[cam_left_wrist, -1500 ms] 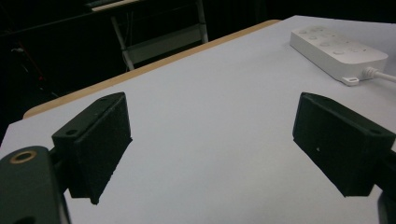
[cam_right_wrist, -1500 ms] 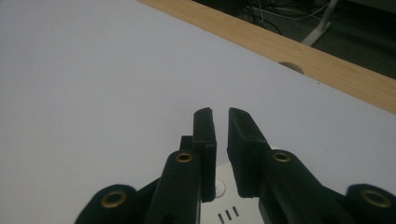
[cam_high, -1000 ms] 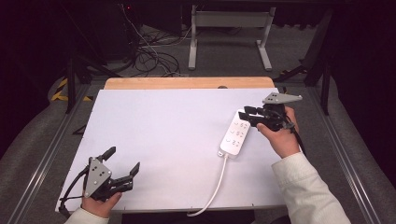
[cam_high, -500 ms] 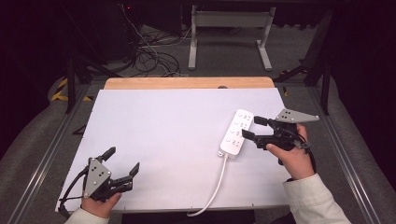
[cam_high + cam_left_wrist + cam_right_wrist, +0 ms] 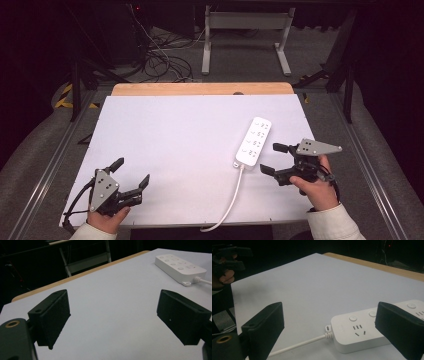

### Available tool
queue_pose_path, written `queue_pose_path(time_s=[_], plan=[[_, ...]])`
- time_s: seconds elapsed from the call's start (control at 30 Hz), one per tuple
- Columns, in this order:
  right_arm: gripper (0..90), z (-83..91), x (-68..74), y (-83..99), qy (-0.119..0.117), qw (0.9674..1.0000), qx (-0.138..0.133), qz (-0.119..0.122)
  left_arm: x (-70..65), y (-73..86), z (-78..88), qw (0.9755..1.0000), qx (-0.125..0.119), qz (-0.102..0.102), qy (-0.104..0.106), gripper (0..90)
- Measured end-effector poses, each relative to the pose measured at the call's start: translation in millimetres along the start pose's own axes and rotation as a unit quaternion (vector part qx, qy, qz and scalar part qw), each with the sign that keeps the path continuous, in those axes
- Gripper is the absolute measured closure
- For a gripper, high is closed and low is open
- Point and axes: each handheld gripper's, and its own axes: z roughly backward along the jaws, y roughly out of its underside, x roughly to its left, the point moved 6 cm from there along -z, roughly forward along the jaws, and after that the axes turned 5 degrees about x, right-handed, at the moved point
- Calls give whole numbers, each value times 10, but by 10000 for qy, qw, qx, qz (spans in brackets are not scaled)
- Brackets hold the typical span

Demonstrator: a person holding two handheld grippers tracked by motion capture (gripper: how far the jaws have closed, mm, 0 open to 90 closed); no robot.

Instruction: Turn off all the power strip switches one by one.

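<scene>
The right gripper [image 5: 269, 159] has come back toward the person and down since a second ago, when it sat over the far end of the power strip [image 5: 254, 141]; its jaws have just been opening and now stand wide apart, with nothing between the pads. The power strip lies a little differently than before — flat on the right half of the table, its long side running away from the person, its near end just beside the right gripper. The left gripper [image 5: 131, 173] has kept its place at the near left corner, jaws spread, nothing held.

The table [image 5: 170, 135] has a white top with a strip of bare wood [image 5: 200, 89] along its far edge. Beyond it the room is dark; a tangle of cables [image 5: 165, 60] lies on the grey floor beside the legs of a metal frame [image 5: 245, 30].

The strip's white cord [image 5: 231, 202] runs from its near end in a curve to the table's near edge and drops over it. In the right gripper view the cord's end of the strip sits between the two jaws, well ahead of them — untouched.
</scene>
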Motion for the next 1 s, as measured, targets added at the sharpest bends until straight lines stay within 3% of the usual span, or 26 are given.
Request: queue_pose_path(time_s=[0.27,0.53,0.73,0.87,1.0], plan=[[100,-73,14,213,183,9997,-11,162,-5,2,-4,9999,-25,57,111,121],[96,-111,8,419,306,9993,40,211,-24,9,3,9999,-14,-110,84,123],[69,-163,-22,594,566,9969,398,387,-28,21,21,9999,4,-96,142,120],[58,-255,-16,704,657,9948,691,360,-23,45,6,9988,130,229,414,107],[52,-275,-7,720,701,9944,686,381,-22,65,-6,9988,174,192,404,104]])
